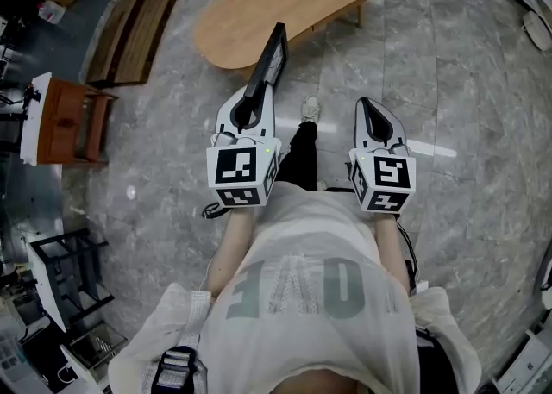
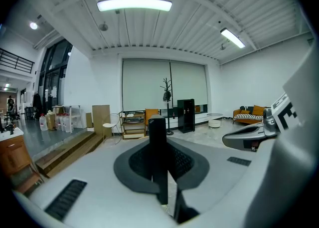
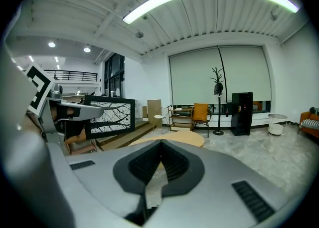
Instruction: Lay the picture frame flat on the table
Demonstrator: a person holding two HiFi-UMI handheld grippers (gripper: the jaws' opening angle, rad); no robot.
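A black picture frame (image 1: pixel 268 63) is held edge-up in the air, its far end pointing toward the oval wooden table (image 1: pixel 285 4). My left gripper (image 1: pixel 251 108) is shut on the frame's near end. In the left gripper view the frame (image 2: pixel 157 152) shows edge-on as a dark upright bar between the jaws. The right gripper view shows its face, a branch pattern picture (image 3: pixel 110 117), off to the left. My right gripper (image 1: pixel 363 106) hangs beside it over the floor, shut with nothing in it. The table (image 3: pixel 172 139) lies ahead of both, apart from the frame.
Wooden steps (image 1: pixel 142 17) run along the left of the table. A brown cabinet (image 1: pixel 69 121) and a black rack (image 1: pixel 69 276) stand at the left. The person's shoe (image 1: pixel 310 109) is on the marble floor between the grippers.
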